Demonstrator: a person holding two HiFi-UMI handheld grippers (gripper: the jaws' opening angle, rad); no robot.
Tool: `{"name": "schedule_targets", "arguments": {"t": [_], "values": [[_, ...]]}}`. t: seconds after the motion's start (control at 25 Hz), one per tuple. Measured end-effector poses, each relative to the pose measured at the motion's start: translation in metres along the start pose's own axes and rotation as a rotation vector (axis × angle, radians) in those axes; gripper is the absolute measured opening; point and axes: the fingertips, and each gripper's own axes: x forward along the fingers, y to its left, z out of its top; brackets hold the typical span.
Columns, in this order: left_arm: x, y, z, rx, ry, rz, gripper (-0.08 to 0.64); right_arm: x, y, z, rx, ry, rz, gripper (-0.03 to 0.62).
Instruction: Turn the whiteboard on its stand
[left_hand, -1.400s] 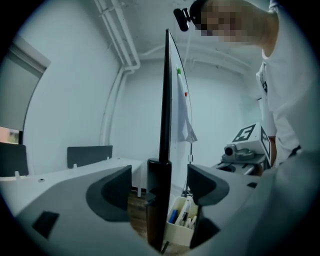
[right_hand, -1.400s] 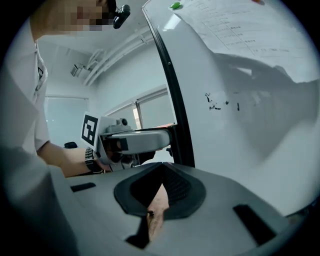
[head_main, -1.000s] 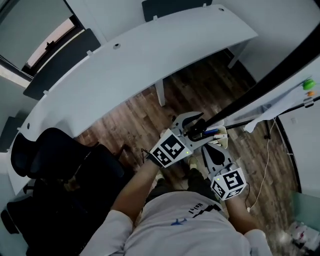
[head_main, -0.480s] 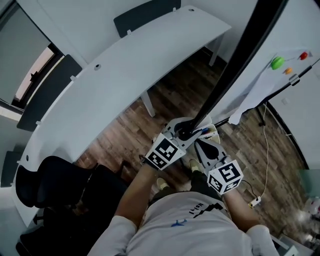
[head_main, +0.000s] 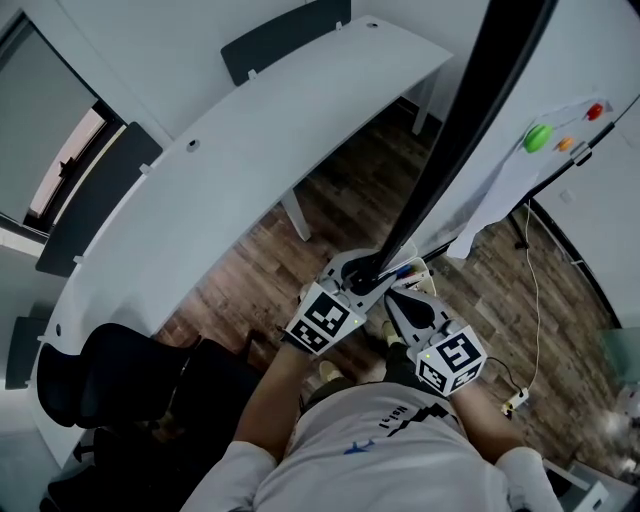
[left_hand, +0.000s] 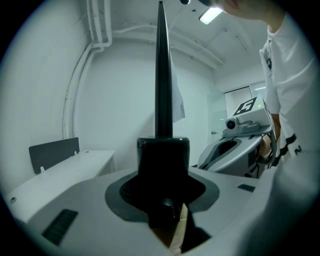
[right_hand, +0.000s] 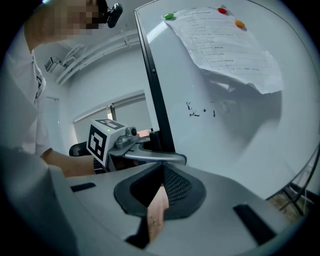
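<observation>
Whiteboard (right_hand: 215, 135) is clamped by its black edge in the jaws of the left gripper (head_main: 364, 272), which were just closing. Jaws of the right gripper (right_hand: 162, 172) are pressed together, empty, just beside. Paper (right_hand: 225, 50) is pinned on the board; a white desk (head_main: 250, 150) is seen close by.

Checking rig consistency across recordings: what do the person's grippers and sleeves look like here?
Both the left gripper and right gripper have light grey moulded shells with dark jaw linings. Each carries a white cube with black square markers and a green light. The person wears a white top, forearms uncovered.
</observation>
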Motion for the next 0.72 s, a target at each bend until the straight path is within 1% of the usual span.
{"name": "schedule_targets", "arguments": {"t": [0.28,0.52,0.72], "values": [[-0.03,-0.013,-0.009,0.002,0.015,0.0,0.169,-0.004,0.034,-0.005,-0.016,-0.008,0.046,0.011],[-0.067,-0.029,-0.022,0.001,0.016,0.001,0.169,-0.005,0.073,-0.014,-0.023,-0.022,0.058,0.011],[-0.092,-0.039,-0.028,0.001,0.019,0.021,0.169,-0.01,0.101,-0.021,-0.03,-0.024,0.069,0.011]]}}
